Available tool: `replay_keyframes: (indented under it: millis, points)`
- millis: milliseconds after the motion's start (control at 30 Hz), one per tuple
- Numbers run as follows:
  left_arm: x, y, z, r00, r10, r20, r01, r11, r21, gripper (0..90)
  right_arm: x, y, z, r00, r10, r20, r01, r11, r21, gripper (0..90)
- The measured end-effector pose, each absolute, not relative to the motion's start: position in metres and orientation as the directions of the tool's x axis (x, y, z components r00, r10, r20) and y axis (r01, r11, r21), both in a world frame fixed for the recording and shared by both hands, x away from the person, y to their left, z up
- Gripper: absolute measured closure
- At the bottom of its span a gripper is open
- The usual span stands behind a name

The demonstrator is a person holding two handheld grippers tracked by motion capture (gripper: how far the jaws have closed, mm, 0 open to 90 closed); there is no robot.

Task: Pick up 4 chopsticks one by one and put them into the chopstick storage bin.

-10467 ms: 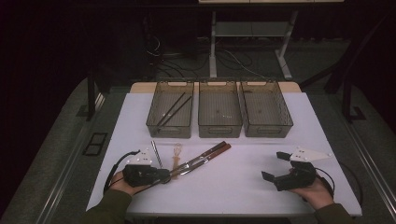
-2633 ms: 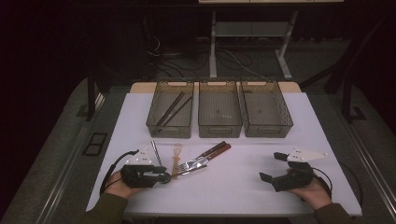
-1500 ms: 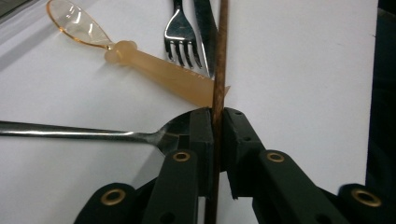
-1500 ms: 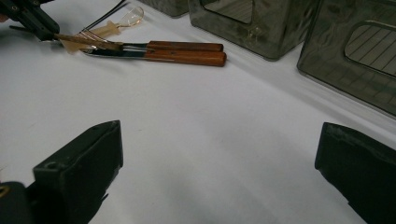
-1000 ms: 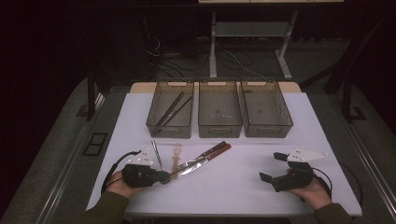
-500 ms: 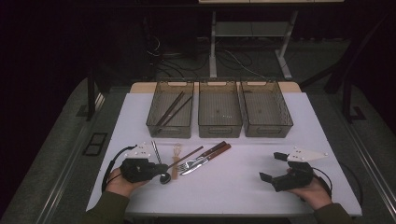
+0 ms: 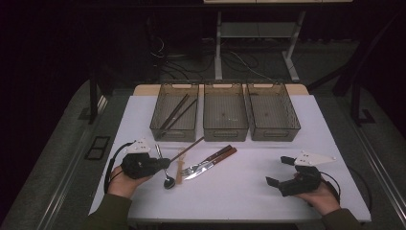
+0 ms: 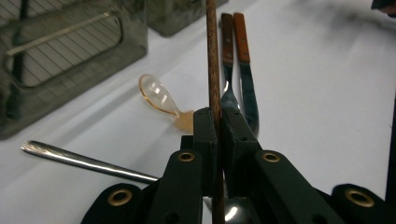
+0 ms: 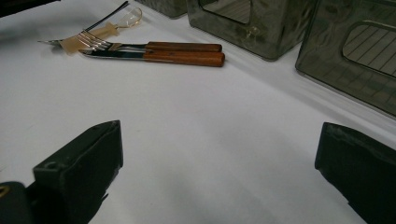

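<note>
Three trays (image 7: 225, 136) line the far side of the white table (image 7: 249, 191) in the high view, the left one already holding dark chopsticks. Near the front, the left gripper (image 7: 163, 164) pinches one end of a brown chopstick (image 7: 189, 146), which slants up toward the left tray; the right gripper (image 7: 280, 171) rests well apart, its jaws spread and empty.

Left gripper view: the chopstick (image 8: 213, 60) runs straight up between the pads, clamped tight near its end — a light, stiff, smooth stick that could pivot or slip, so a hold nearer mid-length would steady it. A fork (image 8: 227, 56), knife (image 8: 245, 70) and metal spoon (image 8: 84, 161) lie on the table.

Right gripper view: both jaws stand wide over bare table — fork (image 9: 149, 46) and knife (image 9: 154, 57) farther off.
</note>
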State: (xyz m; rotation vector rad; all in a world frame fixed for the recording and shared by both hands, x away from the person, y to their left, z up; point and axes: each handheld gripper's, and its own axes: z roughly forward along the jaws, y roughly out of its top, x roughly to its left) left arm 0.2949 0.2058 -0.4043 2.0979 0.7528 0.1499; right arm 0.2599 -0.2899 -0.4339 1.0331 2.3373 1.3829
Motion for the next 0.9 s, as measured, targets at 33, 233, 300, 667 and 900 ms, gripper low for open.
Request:
replay_keyframes:
  millis: [33,233,300,667,900]
  points:
    - [0.296,0.206,-0.403,0.807,0.568,-0.161,0.457,-0.428,0.78,84.7,0.26,-0.29,-0.434,-0.723,0.675,0.146,0.453,0.304,0.838,1.2]
    - [0.305,0.209,-0.4,0.788,0.594,-0.161,0.461,-0.396,0.794,84.7,0.26,-0.29,-0.434,-0.722,0.676,0.145,0.453,0.303,0.839,1.2]
    - [0.308,0.209,-0.4,0.78,0.605,-0.159,0.464,-0.39,0.795,84.7,0.26,-0.29,-0.434,-0.722,0.677,0.146,0.454,0.303,0.838,1.2]
    - [0.327,0.205,-0.39,0.754,0.639,-0.152,0.461,-0.35,0.816,84.8,0.26,-0.291,-0.434,-0.721,0.677,0.147,0.454,0.3,0.839,1.1]
    - [0.341,0.203,-0.384,0.738,0.66,-0.141,0.448,-0.323,0.834,84.7,0.26,-0.291,-0.434,-0.72,0.679,0.147,0.454,0.3,0.839,1.2]
